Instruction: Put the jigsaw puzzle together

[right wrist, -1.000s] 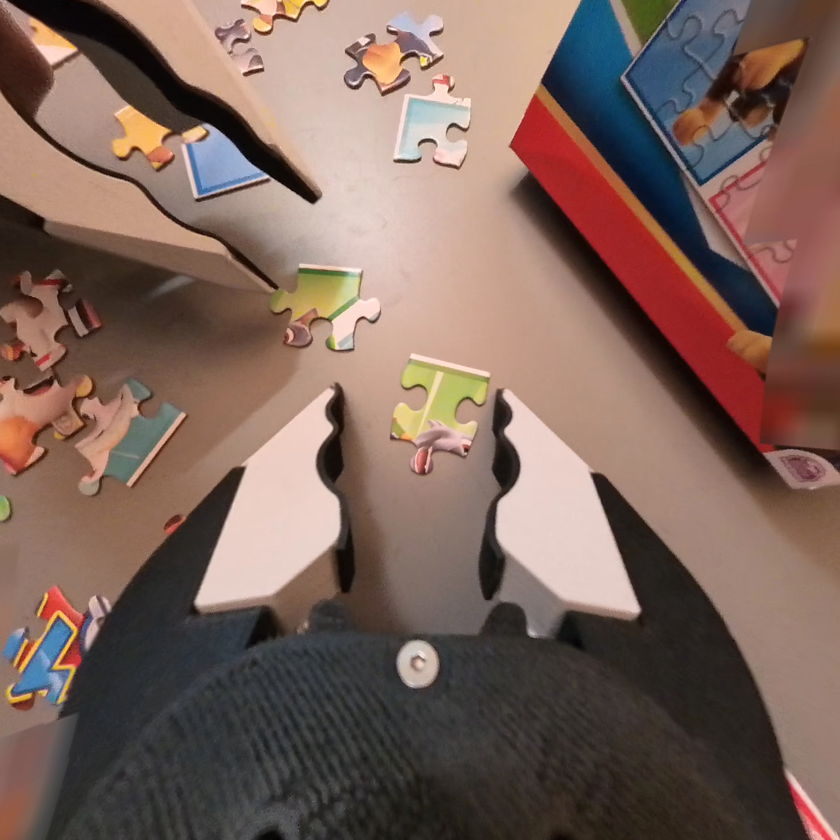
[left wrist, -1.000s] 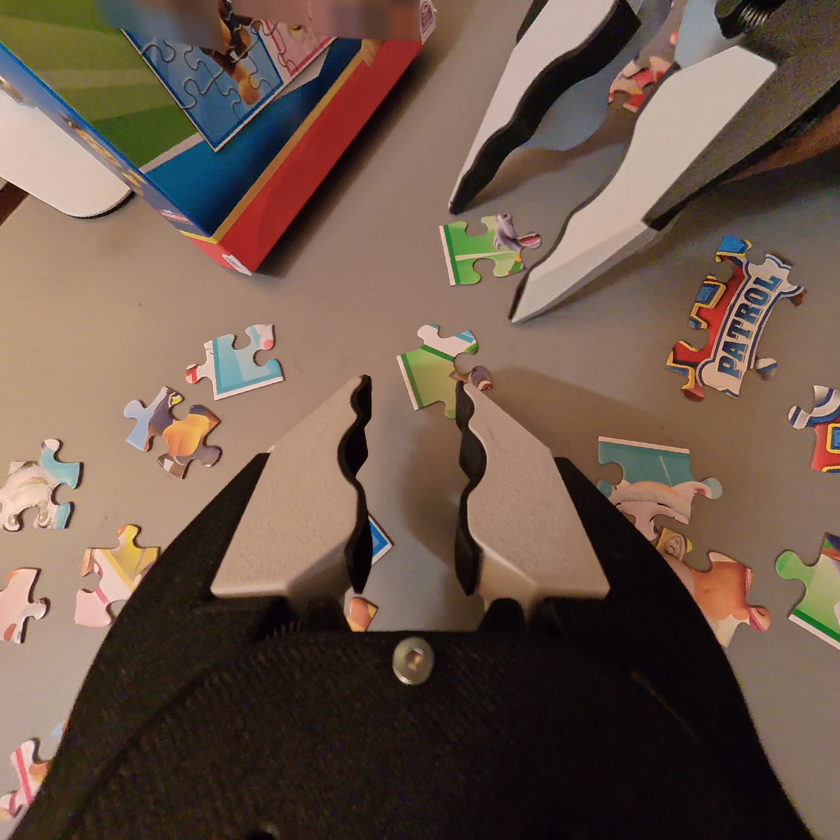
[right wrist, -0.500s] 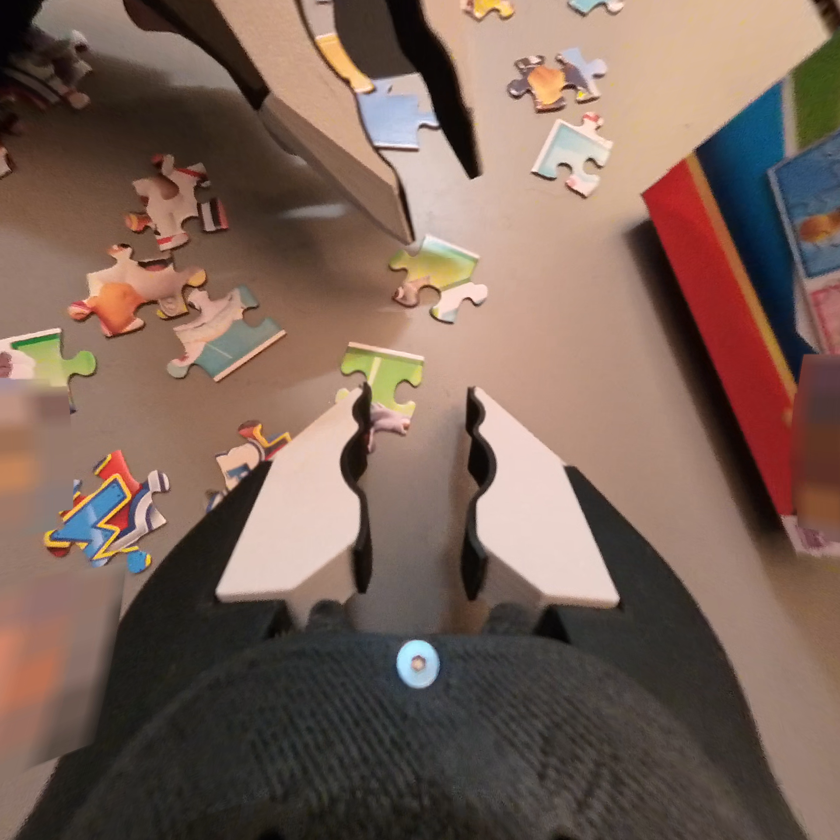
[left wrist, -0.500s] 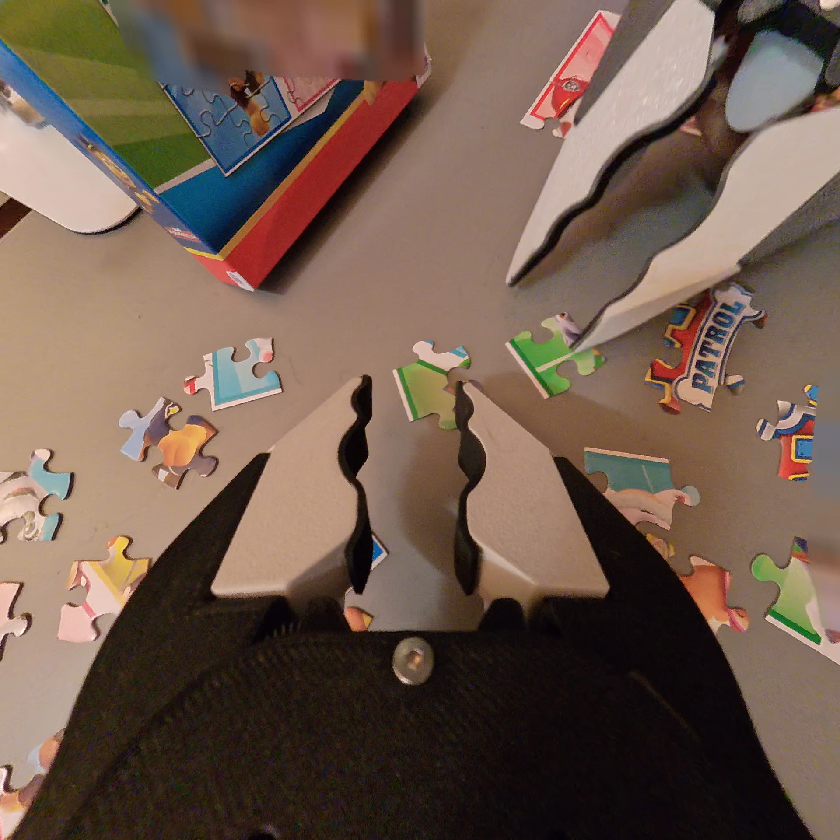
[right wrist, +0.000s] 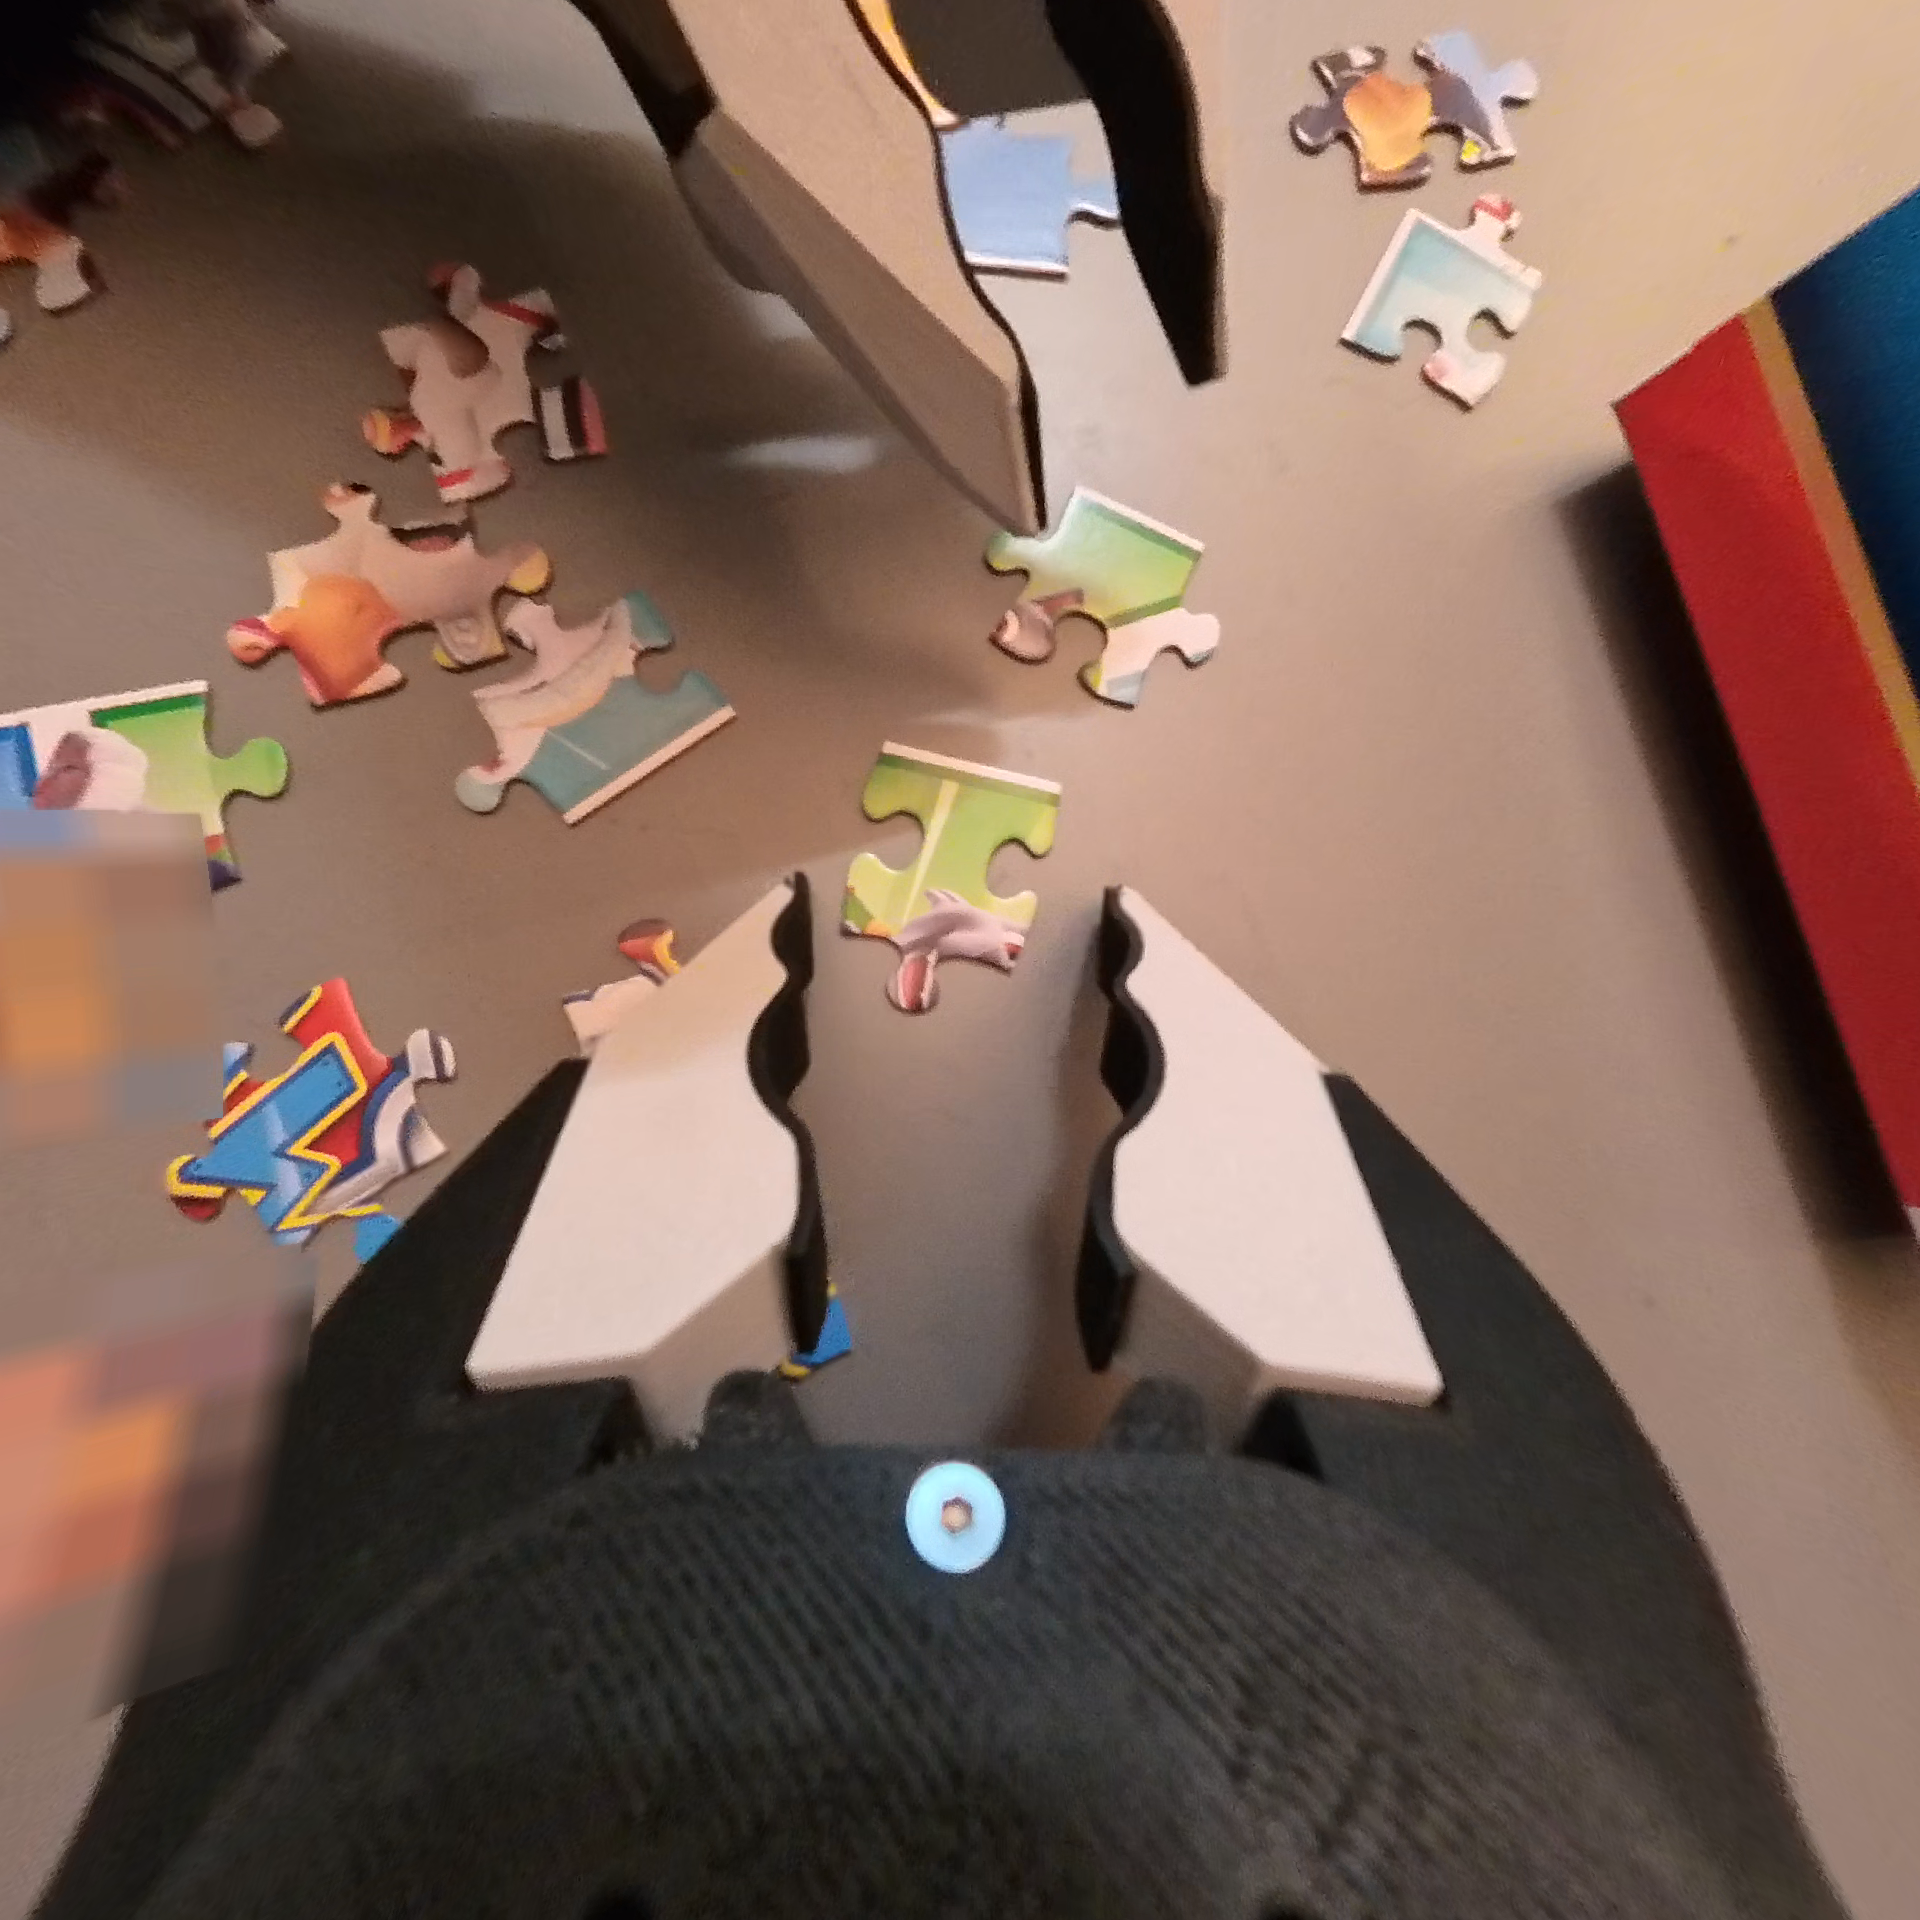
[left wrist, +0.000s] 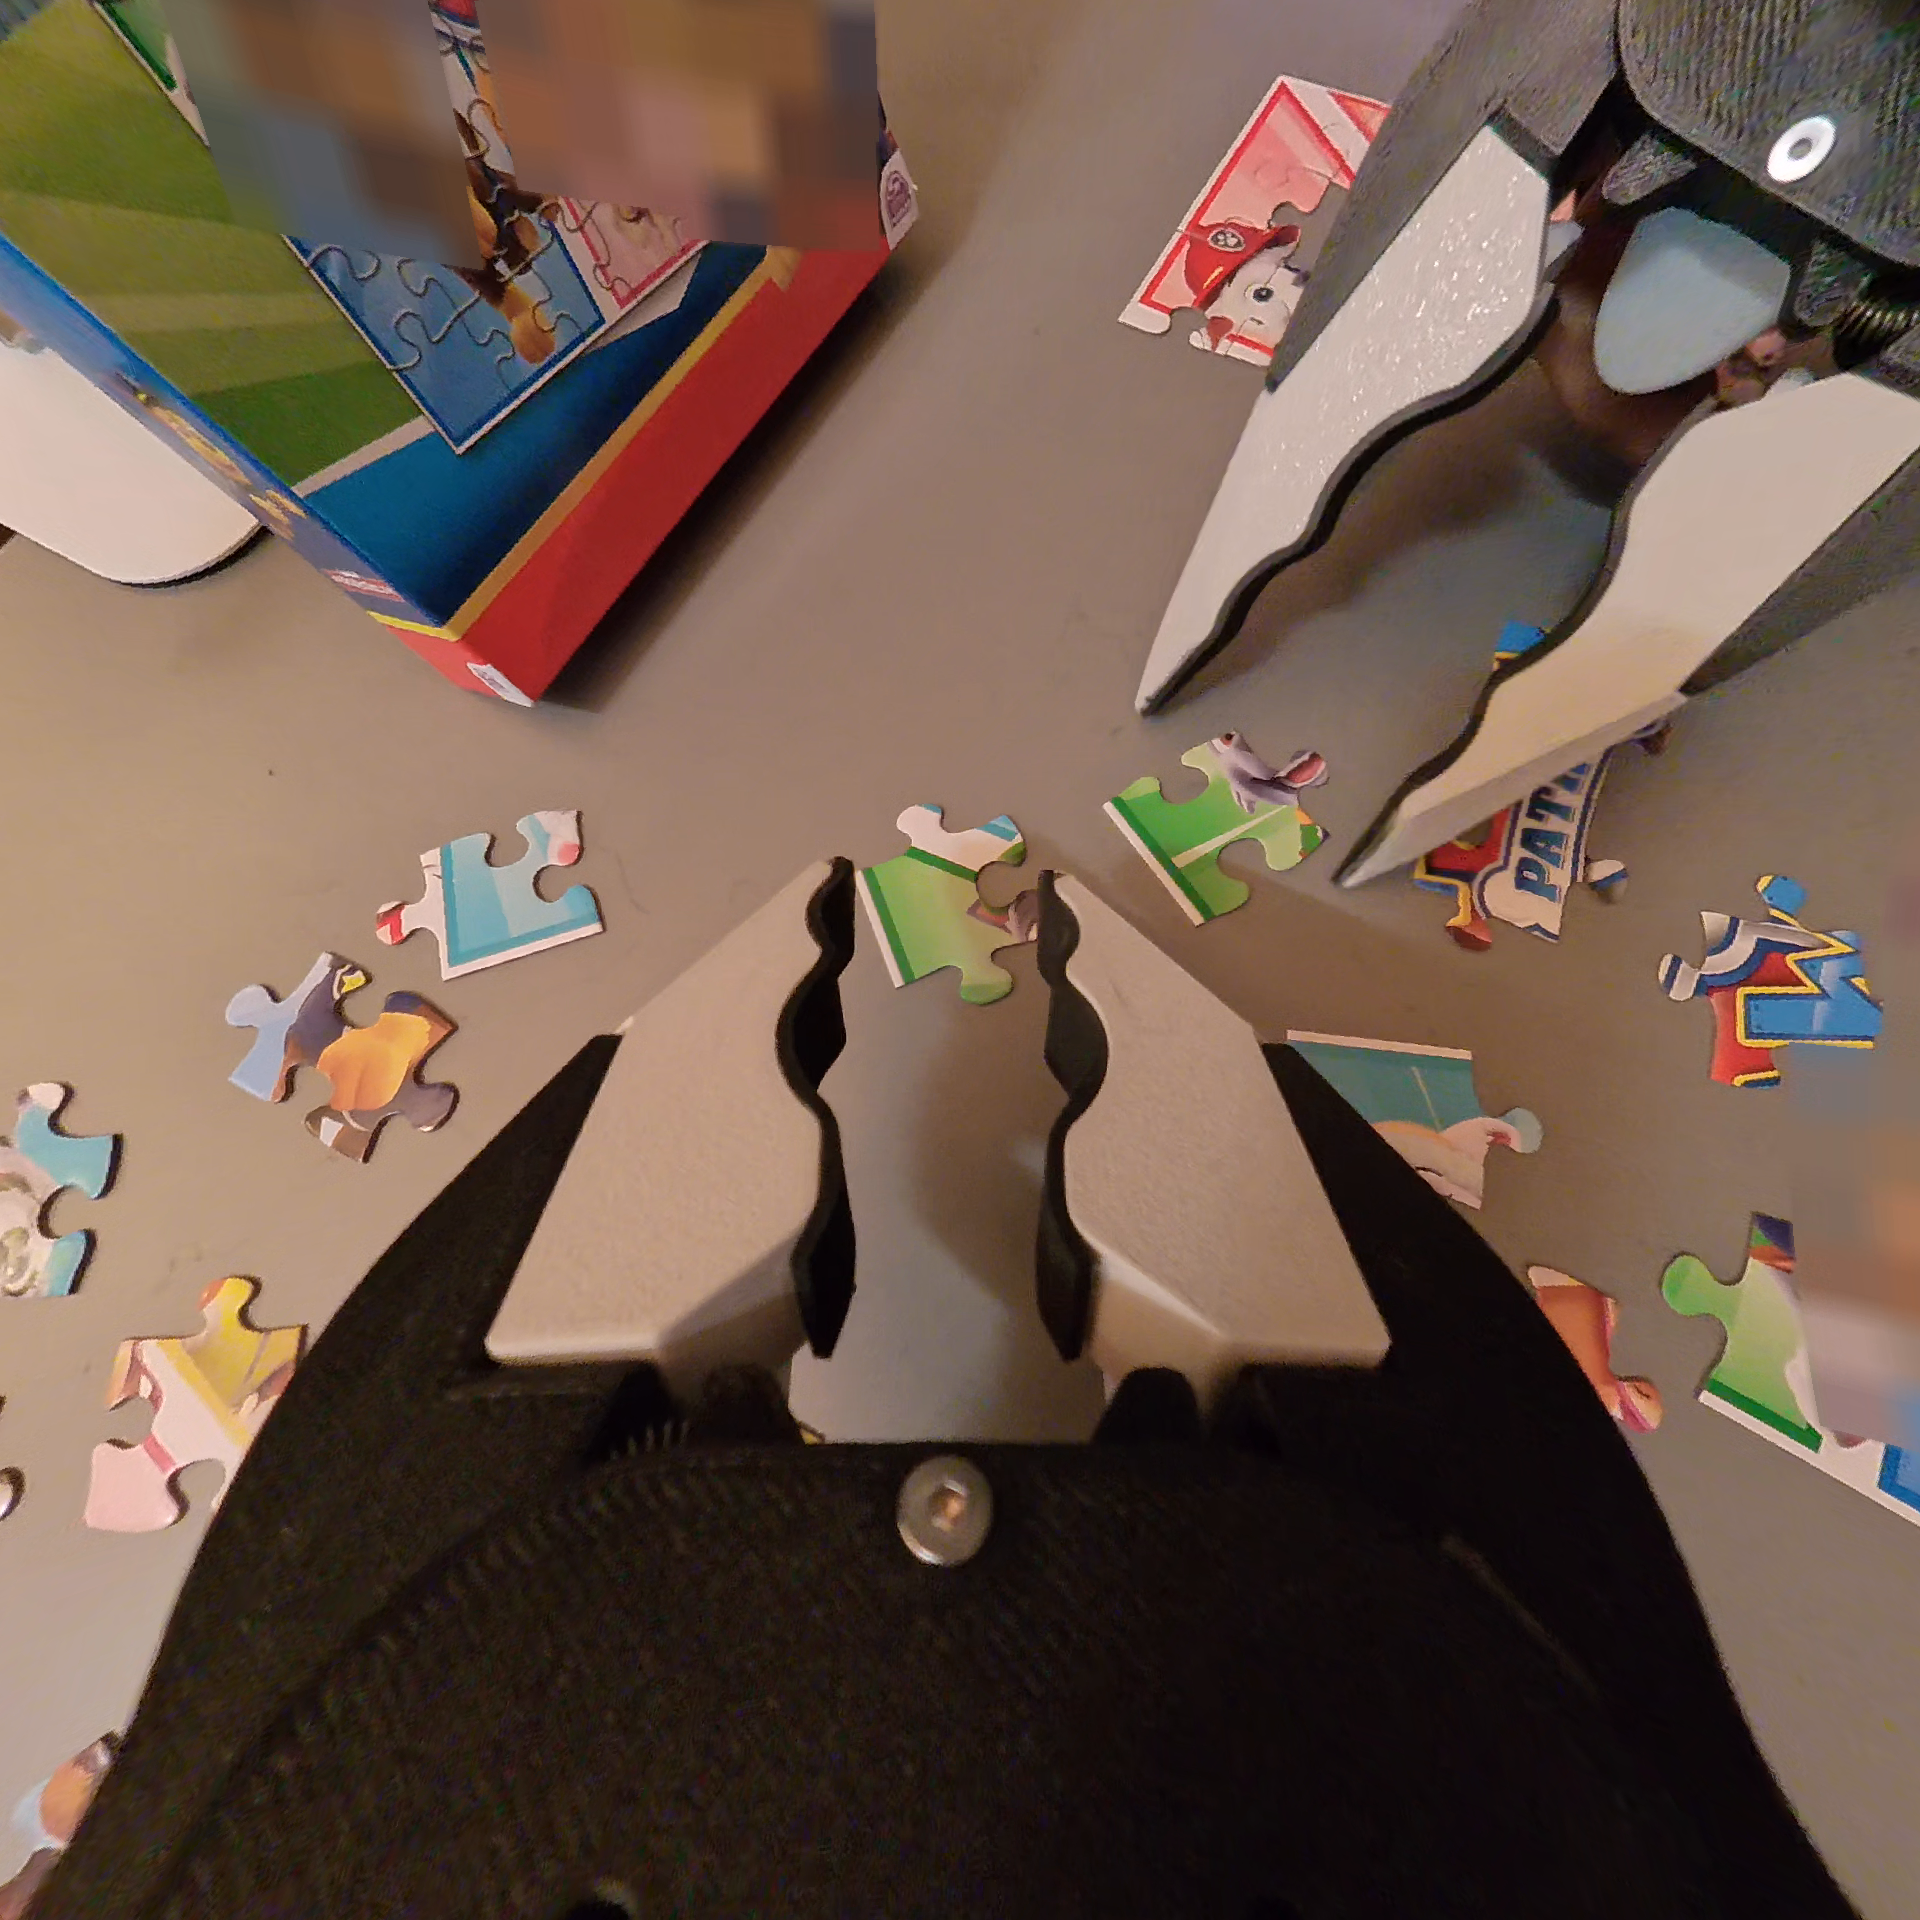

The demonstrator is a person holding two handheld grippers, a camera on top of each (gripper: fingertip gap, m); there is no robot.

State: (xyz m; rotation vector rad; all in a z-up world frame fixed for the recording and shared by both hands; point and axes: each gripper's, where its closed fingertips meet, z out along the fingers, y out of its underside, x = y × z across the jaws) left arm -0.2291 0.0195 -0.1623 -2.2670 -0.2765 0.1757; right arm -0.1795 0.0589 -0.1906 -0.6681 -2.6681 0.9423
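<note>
Two grippers, left [left wrist: 943, 883] and right [right wrist: 951, 899], hang unclenched, empty, each over a green puzzle piece [left wrist: 940, 914] [right wrist: 951, 847] on my tabletop [left wrist: 831, 665]; I'd straddle edges squarely.

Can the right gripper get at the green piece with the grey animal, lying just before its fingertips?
Probably yes. The right gripper stands open and empty, the green piece lies flat on the grey table just ahead, and nothing lies between them.

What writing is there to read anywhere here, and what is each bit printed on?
I do not copy writing out; this is where it stands.
Banner puzzle piece: blue capital letters on a white banner, partly hidden under a finger of the right gripper.
Puzzle box, red corner: a white label, too small to read.
Puzzle box, blue edge: a red strip, too small to read.
</note>
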